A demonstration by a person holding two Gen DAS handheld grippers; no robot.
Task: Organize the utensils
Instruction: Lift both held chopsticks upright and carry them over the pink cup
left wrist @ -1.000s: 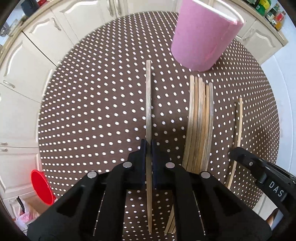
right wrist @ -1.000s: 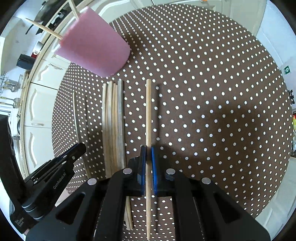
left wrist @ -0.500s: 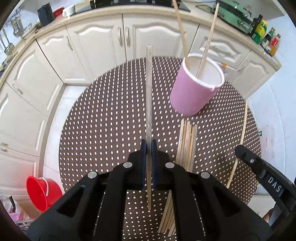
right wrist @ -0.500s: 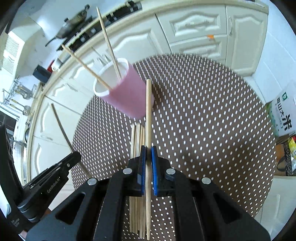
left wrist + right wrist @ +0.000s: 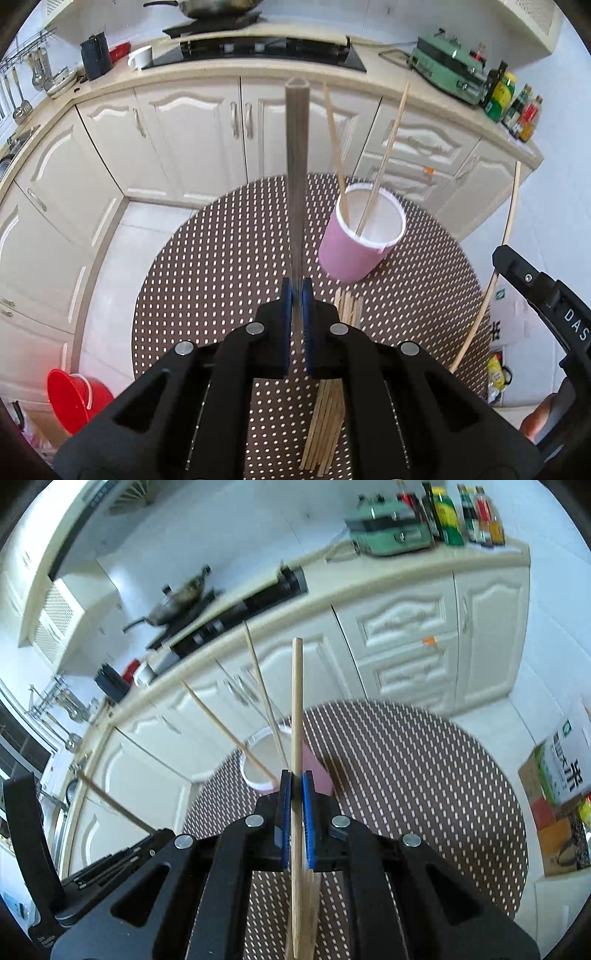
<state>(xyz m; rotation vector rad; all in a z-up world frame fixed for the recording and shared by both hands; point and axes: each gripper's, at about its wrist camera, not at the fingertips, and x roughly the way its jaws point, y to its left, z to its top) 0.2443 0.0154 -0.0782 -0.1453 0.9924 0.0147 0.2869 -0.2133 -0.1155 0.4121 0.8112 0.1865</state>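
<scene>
My left gripper (image 5: 296,291) is shut on a wooden chopstick (image 5: 296,177) and holds it lifted, pointing up and away. My right gripper (image 5: 295,782) is shut on another chopstick (image 5: 296,709), also raised. A pink cup (image 5: 360,238) stands on the round dotted table (image 5: 221,277), ahead and right of the left gripper; two chopsticks (image 5: 384,158) lean in it. In the right wrist view the cup (image 5: 264,764) is just beyond the fingertips. A bundle of several chopsticks (image 5: 328,406) lies on the table in front of the cup.
The right gripper (image 5: 546,302) and its chopstick (image 5: 506,236) show at the right edge of the left wrist view. White kitchen cabinets (image 5: 192,133) stand behind the table. A red bucket (image 5: 75,398) sits on the floor at left. Boxes (image 5: 561,771) stand on the floor at right.
Both grippers have lifted their chopsticks off the table and tilted upward. The cup now sits lower and farther off in both views.
</scene>
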